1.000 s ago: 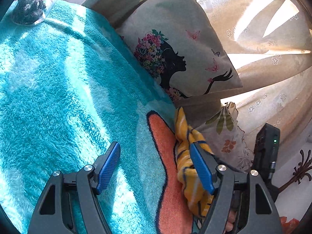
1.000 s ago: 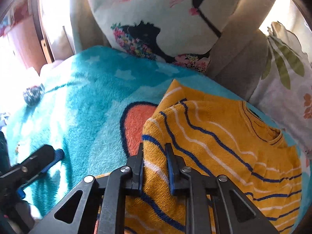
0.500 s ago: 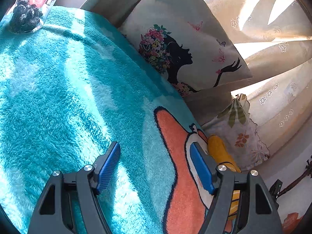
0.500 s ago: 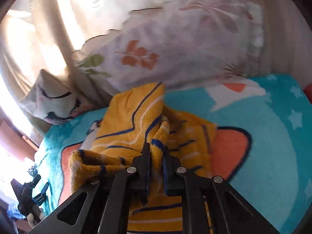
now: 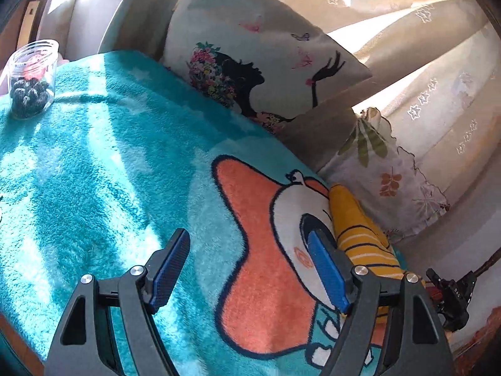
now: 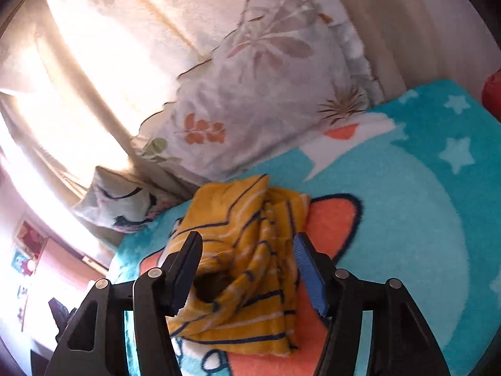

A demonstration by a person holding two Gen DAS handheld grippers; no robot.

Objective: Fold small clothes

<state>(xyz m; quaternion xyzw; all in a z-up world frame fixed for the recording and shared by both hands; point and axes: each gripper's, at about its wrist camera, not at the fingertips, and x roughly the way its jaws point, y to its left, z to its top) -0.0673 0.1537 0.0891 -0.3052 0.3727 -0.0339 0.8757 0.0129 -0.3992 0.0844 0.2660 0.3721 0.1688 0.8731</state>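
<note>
A small yellow sweater with blue and white stripes (image 6: 247, 269) lies bunched and loosely folded on the teal fleece blanket (image 6: 407, 206), over an orange cartoon patch. My right gripper (image 6: 247, 266) is open, its jaws standing on either side of the sweater without gripping it. In the left wrist view the sweater (image 5: 360, 235) shows at the right, partly behind the right finger. My left gripper (image 5: 250, 269) is open and empty above the blanket (image 5: 94, 163), left of the sweater.
A glass jar (image 5: 33, 78) with dark items stands at the blanket's far left. A pillow with a woman's silhouette (image 5: 260, 62) and a floral pillow (image 6: 266, 100) lean against the curtain behind. The other gripper (image 5: 451, 297) shows at the lower right.
My right gripper has let go of the sweater and opened; the sweater now lies bunched on the blanket. My left gripper stayed open and swung left, away from the sweater.
</note>
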